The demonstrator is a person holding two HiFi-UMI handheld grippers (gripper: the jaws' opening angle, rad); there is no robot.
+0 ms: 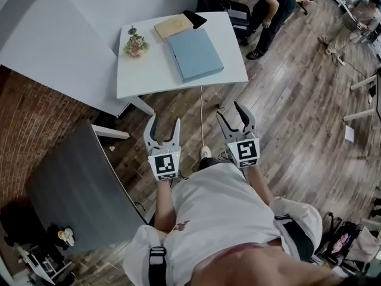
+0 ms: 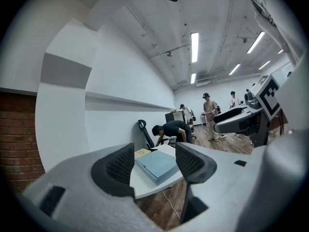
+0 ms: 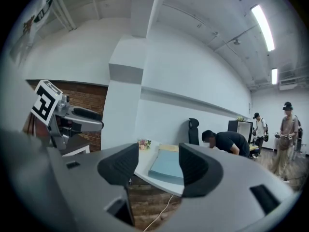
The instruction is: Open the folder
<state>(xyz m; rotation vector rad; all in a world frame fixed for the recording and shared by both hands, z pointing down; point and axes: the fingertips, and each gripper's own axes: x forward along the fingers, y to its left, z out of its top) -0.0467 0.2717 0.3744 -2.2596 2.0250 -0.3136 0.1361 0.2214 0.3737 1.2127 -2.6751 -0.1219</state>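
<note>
A light blue folder (image 1: 194,53) lies shut and flat on the white table (image 1: 149,76), towards its right side. It shows between the jaws in the left gripper view as the folder (image 2: 157,166) and in the right gripper view as the folder (image 3: 167,168). My left gripper (image 1: 165,123) and right gripper (image 1: 230,108) hang over the wooden floor, well short of the table's near edge. Both stand open with nothing between their fingers.
On the table, a small bunch of flowers (image 1: 136,45) sits at the left and a tan pad (image 1: 173,26) at the far side. A white cable (image 1: 202,115) hangs from the table edge. A person (image 1: 271,5) bends over beyond the table. A grey desk (image 1: 77,189) stands at my left.
</note>
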